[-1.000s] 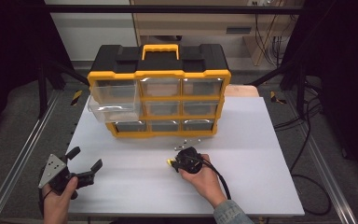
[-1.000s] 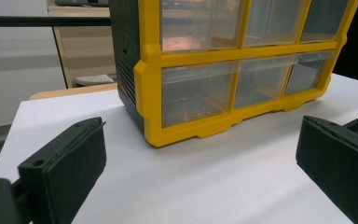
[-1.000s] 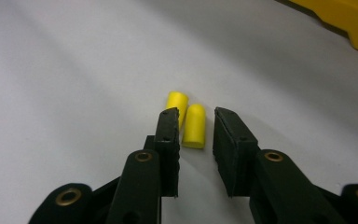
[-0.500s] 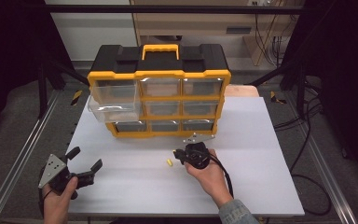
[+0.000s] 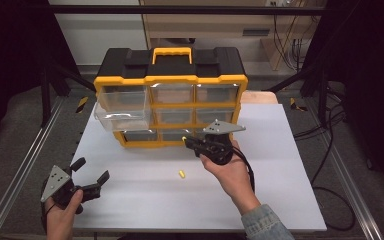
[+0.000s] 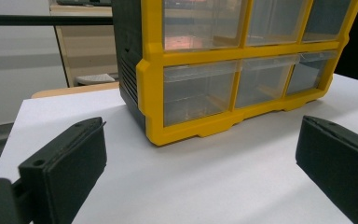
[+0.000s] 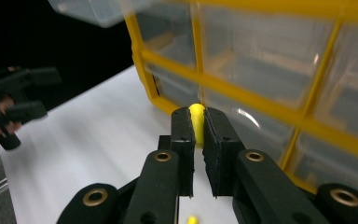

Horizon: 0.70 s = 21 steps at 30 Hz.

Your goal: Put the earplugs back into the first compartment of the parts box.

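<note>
Right gripper (image 7: 196,122) pinching one small yellow plug (image 7: 196,116) at the tips, raised in front of the organizer (image 5: 170,95). Left gripper (image 5: 91,175) spread wide, empty, low at the table's (image 5: 280,165) near left. Best carried level, squeeze steady, toward the pulled-out clear drawer (image 5: 122,116), probably the target. Counted: two yellow plugs, one held, one loose on the table (image 5: 181,174); one organizer, one drawer standing out.
</note>
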Each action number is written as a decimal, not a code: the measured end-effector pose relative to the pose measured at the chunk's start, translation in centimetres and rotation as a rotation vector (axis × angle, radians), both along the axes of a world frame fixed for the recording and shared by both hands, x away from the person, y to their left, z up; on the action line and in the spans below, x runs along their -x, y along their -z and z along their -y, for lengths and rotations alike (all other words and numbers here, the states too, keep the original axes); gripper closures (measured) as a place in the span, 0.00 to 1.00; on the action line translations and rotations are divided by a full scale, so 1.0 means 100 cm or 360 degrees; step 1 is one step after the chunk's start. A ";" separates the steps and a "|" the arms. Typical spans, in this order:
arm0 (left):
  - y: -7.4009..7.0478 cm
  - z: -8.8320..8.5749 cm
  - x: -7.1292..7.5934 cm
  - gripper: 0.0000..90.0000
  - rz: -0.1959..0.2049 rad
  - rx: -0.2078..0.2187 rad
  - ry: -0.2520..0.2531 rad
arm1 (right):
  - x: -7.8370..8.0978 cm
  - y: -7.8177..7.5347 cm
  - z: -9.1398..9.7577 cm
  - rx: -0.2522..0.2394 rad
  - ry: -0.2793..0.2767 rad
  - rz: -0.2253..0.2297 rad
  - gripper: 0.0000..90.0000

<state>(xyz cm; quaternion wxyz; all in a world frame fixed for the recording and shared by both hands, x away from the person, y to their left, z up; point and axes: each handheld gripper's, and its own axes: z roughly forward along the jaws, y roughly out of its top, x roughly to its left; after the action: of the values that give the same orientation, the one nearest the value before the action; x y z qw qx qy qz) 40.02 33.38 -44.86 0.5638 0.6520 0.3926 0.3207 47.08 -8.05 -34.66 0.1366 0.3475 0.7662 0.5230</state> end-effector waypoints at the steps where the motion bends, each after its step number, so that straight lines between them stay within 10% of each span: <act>1: 0.000 0.000 0.000 0.02 -0.0001 -0.0001 0.0000 | -0.001 -0.006 -0.002 -0.0006 -0.0006 0.0017 0.92; 21: 0.000 0.000 0.000 0.02 -0.0001 0.0006 0.0003 | -0.012 -0.107 -0.042 -0.0104 -0.0094 0.0305 0.92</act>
<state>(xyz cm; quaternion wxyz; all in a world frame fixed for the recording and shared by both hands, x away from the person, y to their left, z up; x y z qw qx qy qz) 40.02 33.43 -44.85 0.5652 0.6514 0.3927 0.3194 48.30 -3.81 -24.01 0.1823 0.2775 0.7421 0.5823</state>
